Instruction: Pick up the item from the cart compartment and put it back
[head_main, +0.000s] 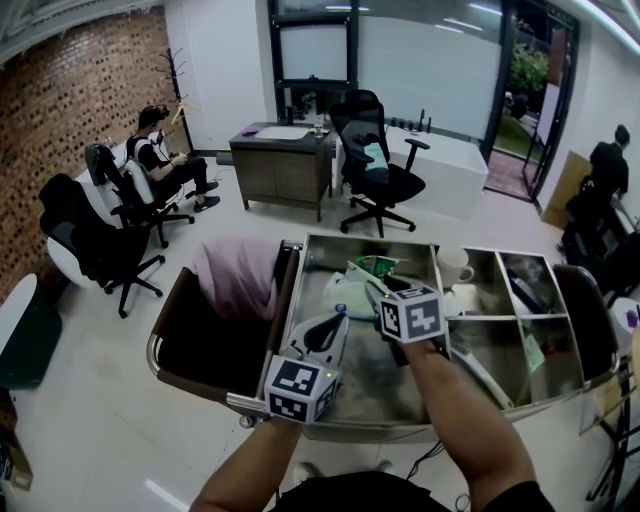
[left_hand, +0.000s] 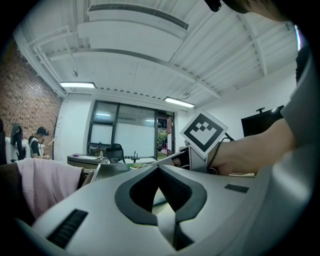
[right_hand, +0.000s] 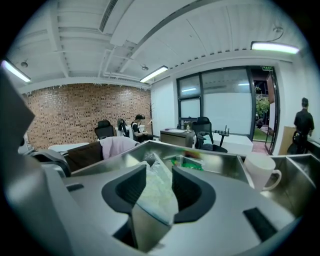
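A crumpled clear plastic bag (head_main: 345, 292) lies in the large steel compartment of the cart (head_main: 400, 395). My right gripper (head_main: 372, 292) reaches down into that compartment. In the right gripper view its jaws stand apart around the bag (right_hand: 157, 200), which fills the gap between them, and my right gripper (right_hand: 159, 172) is open. A green packet (right_hand: 192, 162) lies behind the bag. My left gripper (head_main: 333, 325) hovers over the compartment's left side. In the left gripper view the tips of my left gripper (left_hand: 159, 169) meet, with nothing held.
A white mug (head_main: 452, 265) stands in the small compartment to the right, with pens and small items in the compartments beyond. A pink cloth (head_main: 235, 275) lies in the brown bin on the cart's left. Office chairs, a desk and seated people are further off.
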